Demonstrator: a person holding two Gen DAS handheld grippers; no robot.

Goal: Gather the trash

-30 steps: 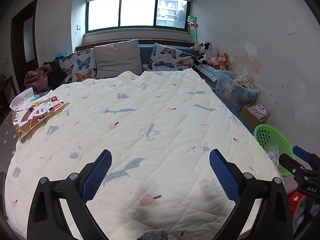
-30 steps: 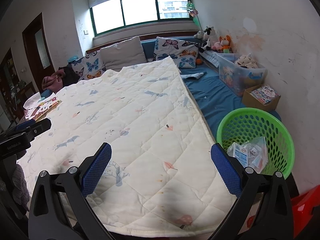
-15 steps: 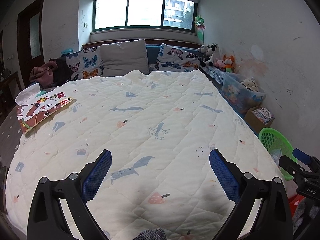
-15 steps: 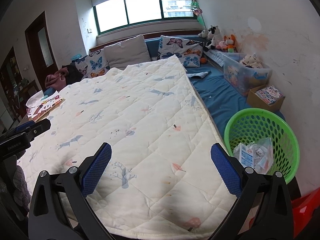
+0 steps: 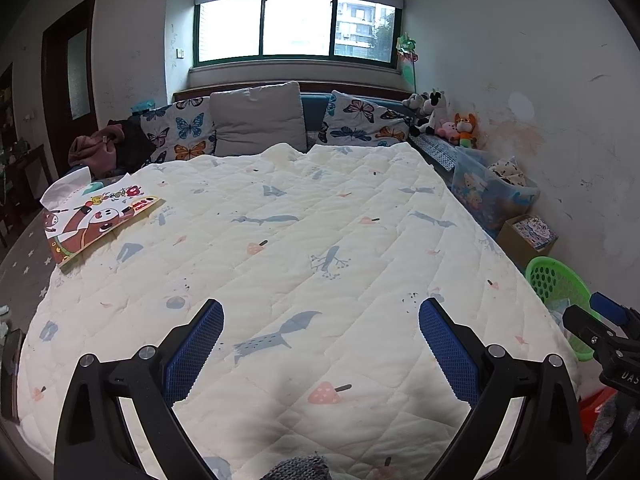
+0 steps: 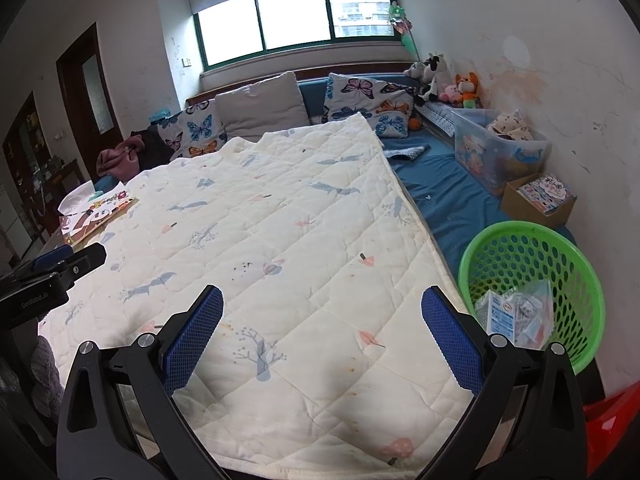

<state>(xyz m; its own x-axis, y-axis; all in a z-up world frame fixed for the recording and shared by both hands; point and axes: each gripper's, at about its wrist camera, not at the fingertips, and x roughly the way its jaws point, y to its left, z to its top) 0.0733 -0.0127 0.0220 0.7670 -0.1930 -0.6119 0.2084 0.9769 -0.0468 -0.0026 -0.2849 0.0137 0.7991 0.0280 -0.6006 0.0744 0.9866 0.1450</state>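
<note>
A green mesh basket [image 6: 532, 248] stands on the floor at the right of the bed, with clear plastic wrappers and a carton [image 6: 514, 314] inside. It also shows in the left wrist view [image 5: 556, 280]. My left gripper [image 5: 320, 332] is open and empty above the near part of the cream quilt [image 5: 304, 240]. My right gripper [image 6: 322, 320] is open and empty above the quilt's near right corner, left of the basket. A picture book [image 5: 96, 220] with white paper [image 5: 66, 186] behind it lies on the quilt's left edge.
Butterfly pillows [image 5: 176, 132] and a grey pillow [image 5: 258, 118] line the headboard. A clear toy bin [image 6: 496, 148], a cardboard box [image 6: 536, 200] and plush toys [image 6: 444, 76] sit along the right wall. A red object [image 6: 612, 416] is on the floor below the basket.
Both grippers have pulled back and tilted up slightly, so more of the room and window shows. Both stay open and empty.
</note>
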